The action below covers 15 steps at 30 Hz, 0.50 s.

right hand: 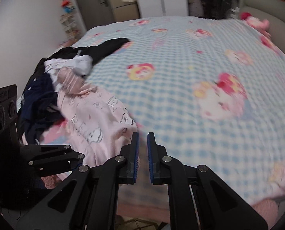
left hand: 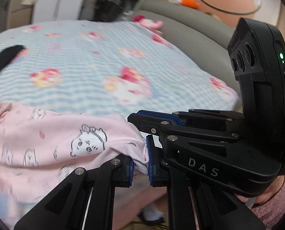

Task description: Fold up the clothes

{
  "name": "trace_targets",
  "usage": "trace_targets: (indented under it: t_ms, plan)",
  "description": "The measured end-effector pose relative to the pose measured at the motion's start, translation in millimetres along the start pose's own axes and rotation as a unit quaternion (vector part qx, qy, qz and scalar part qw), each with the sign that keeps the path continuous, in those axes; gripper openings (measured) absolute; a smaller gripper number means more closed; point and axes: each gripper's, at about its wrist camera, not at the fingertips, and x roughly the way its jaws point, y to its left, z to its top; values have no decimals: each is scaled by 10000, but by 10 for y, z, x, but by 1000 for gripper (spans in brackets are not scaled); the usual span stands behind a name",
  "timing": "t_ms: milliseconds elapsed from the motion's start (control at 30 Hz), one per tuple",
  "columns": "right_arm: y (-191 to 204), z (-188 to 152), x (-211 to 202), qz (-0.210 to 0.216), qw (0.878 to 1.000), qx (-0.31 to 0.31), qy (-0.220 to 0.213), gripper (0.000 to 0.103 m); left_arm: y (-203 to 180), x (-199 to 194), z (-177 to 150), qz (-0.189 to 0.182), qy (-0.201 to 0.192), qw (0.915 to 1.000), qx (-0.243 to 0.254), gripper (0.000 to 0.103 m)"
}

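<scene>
Beside bed edge (left hand: 215, 95), garment (left hand: 56, 140) pinched.

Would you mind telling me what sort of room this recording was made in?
Most likely a home bedroom: a bed under a blue checked cartoon-print sheet, a grey padded headboard, and a heap of unfolded clothes on it.
</scene>
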Motion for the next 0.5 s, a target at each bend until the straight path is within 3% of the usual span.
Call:
trace_targets:
  t_ms: [100,167,267,333,400,500]
  plan:
    - [-343,-107,-279,-110,9990,377,-193,8,-351,96,70,-384,-37,9991,184,12]
    - [-535,-130,-447,-89,9973,628,-367,10,-486,37,88,-439,-200,9986,233,12]
    - [-737,-157,-530,-80,9953,862,-428,13,-370,-157,89,-66,-435,9989,-132,12]
    - [-733,-204,-413,-121,9958,864,-270,13,-105,-299,56,448,-502,9967,-460,12]
    - [-688,-270,-248,150,9961,867,-64,13,170,-462,-20,874,-560,9915,-789,12]
    - [-404,-282,58,580,9959,643,269,13,606,-753,-225,1185,-643,9798,-1475,12]
